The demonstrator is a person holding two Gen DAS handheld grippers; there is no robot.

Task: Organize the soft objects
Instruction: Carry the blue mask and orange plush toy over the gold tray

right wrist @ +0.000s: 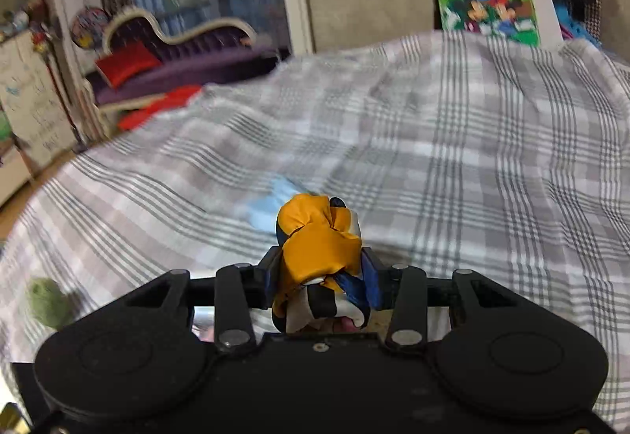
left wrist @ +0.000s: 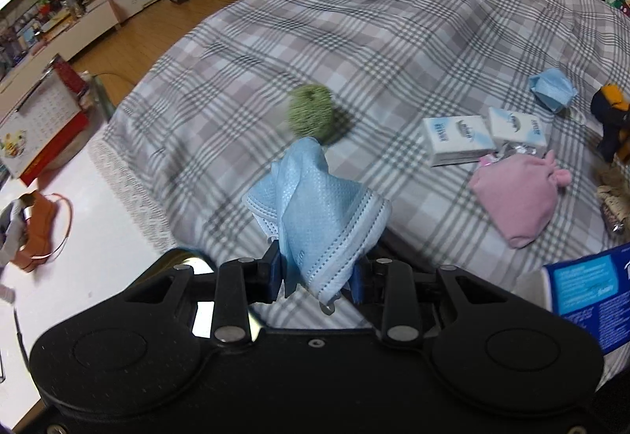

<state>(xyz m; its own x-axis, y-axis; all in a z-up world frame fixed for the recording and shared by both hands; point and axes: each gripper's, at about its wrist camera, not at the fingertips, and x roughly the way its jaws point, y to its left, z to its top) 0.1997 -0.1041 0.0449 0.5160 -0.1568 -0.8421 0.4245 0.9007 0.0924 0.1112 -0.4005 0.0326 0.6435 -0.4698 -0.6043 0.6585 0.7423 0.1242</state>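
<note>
My left gripper (left wrist: 317, 268) is shut on a light blue face mask (left wrist: 315, 213) and holds it above the plaid bedsheet (left wrist: 354, 40). A green fuzzy ball (left wrist: 313, 113) lies on the sheet just beyond it; it also shows in the right wrist view (right wrist: 47, 302). My right gripper (right wrist: 323, 272) is shut on an orange, navy and white cloth toy (right wrist: 319, 245), lifted over the sheet (right wrist: 472, 158); the toy also shows in the left wrist view (left wrist: 610, 119) at the right edge. A pink pouch (left wrist: 516, 194), two tissue packs (left wrist: 456, 139) and a second blue mask (left wrist: 551, 89) lie to the right.
A white table (left wrist: 98, 257) at the left holds an orange object (left wrist: 37, 233) and a desk calendar (left wrist: 35, 127). A blue package (left wrist: 590, 296) is at the lower right. A blurred blue item (right wrist: 271, 200) lies on the sheet. A purple sofa (right wrist: 177, 56) stands beyond the bed.
</note>
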